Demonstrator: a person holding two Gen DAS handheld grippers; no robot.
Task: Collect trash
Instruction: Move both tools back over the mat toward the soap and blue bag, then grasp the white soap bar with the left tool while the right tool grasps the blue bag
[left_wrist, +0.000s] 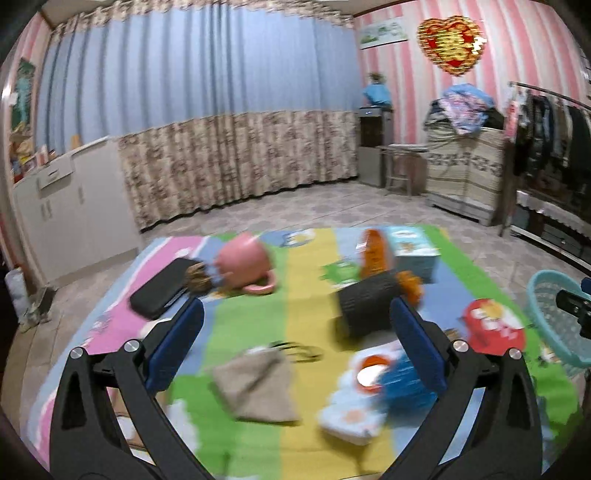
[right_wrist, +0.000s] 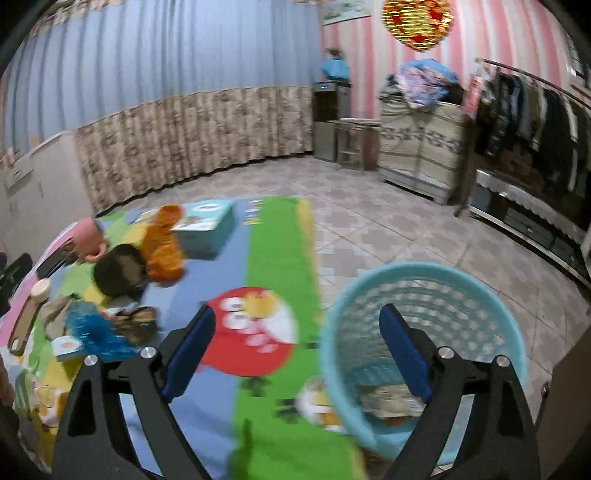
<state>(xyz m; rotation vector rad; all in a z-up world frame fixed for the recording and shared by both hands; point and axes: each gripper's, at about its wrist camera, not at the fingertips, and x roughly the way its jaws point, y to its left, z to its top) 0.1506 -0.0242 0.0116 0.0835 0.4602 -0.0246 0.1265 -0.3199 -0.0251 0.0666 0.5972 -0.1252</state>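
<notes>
Fingers, left gripper (left_wrist: 295, 339): spread wide with nothing between them, hanging over the play mat (left_wrist: 303, 288).
Fingers, right gripper (right_wrist: 297, 350): spread wide and empty, the right-hand blue pad in front of the basket's opening.
Basket: turquoise openwork basket (right_wrist: 373, 295) stands on the tiled floor (right_wrist: 406, 229), touching the mat's right edge.
Trash in basket: a crumpled pale wrapper (right_wrist: 388, 400) lies at the bottom.
On the mat, left wrist view: pink mug (left_wrist: 245, 264) tipped over, black case (left_wrist: 160, 288) beside it, orange bag (left_wrist: 375, 256) against a teal box (left_wrist: 415, 251), dark cylinder (left_wrist: 364, 304) just ahead of the right-hand pad.
Nearer items: tan cloth pouch (left_wrist: 258, 384) and a blue packet (left_wrist: 402, 380), well apart from the basket.
Sharpness: both views are smeared, so small labels cannot be read.
Room: blue curtain (left_wrist: 192, 74) behind, clothes rack (left_wrist: 554, 125) at right.
</notes>
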